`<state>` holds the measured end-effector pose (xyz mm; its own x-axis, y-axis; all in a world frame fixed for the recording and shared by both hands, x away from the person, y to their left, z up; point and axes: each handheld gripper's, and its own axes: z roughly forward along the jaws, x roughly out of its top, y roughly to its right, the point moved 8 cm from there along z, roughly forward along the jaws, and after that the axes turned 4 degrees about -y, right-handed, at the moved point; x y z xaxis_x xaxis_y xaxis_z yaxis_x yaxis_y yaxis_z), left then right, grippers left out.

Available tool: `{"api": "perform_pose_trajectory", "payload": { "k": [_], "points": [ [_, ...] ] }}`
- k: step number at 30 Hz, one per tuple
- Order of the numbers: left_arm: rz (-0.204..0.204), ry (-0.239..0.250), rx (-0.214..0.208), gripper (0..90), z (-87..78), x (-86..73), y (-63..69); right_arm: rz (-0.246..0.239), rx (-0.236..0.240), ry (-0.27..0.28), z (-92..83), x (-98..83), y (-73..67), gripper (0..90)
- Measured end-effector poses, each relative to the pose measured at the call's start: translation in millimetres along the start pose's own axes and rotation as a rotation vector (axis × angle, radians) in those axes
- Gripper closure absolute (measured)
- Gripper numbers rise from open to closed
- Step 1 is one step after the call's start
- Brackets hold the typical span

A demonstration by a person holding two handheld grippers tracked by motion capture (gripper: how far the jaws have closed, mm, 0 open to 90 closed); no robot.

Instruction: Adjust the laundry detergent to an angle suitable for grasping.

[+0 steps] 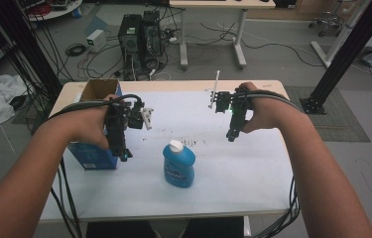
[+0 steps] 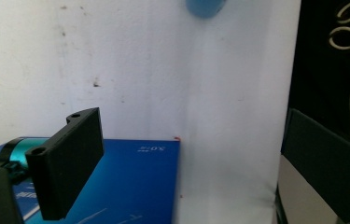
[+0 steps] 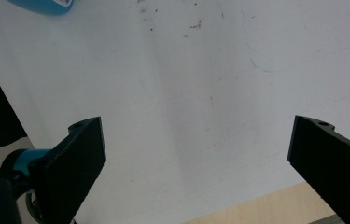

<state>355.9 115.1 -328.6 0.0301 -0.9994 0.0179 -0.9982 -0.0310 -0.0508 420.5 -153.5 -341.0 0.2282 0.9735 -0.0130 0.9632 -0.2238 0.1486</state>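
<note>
Hovering over blue box (image 1: 94,157) w/ left gripper (image 1: 125,154), jaws apart, nothing btwn; looks like box just let go or about to be taken.

High view: blue bottle (image 1: 179,164), white cap on, upright mid-table (image 1: 233,188); box open-topped, contents not visible. Right gripper (image 1: 231,137) near far edge, well apart from bottle.

Left gripper view: box face (image 2: 135,186) below jaws, untouched.

Right gripper view: jaws wide, bare white cover below. Next prob: reach bottle, square jaws on body.

Box (image 1: 94,148) directly under left gripper (image 1: 125,154), at table's (image 1: 253,188) left edge. Bottle (image 1: 179,164) upright just right of left gripper, apart from box; lower left of right gripper (image 1: 231,137). Right gripper over bare sheet (image 1: 243,163), well apart from left gripper. Computer tower (image 1: 135,37) on floor beyond table.
</note>
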Motion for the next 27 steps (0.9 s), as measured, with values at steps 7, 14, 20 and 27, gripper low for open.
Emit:
{"api": "perform_pose_trajectory", "payload": {
  "k": [7, 14, 20, 27],
  "points": [
    [-0.043, -0.038, -0.016, 6.1, 1.4, -3.0, -2.9, 0.001, 0.000, 0.000, -0.1, 0.2, -0.4, 3.4],
    [-0.039, -0.027, -0.009, 6.0, 2.5, -1.2, -2.9, 0.005, 0.002, -0.004, 0.9, 0.5, -1.3, 3.4],
    [-0.049, -0.023, -0.015, 6.0, 3.7, -1.6, -4.8, 0.001, 0.003, -0.005, 1.2, -0.4, -2.6, 3.3],
    [-0.060, -0.021, -0.019, 6.0, 4.7, -1.6, -7.8, 0.003, 0.000, -0.007, 0.0, -3.0, -3.3, 3.3]
  ]
}}
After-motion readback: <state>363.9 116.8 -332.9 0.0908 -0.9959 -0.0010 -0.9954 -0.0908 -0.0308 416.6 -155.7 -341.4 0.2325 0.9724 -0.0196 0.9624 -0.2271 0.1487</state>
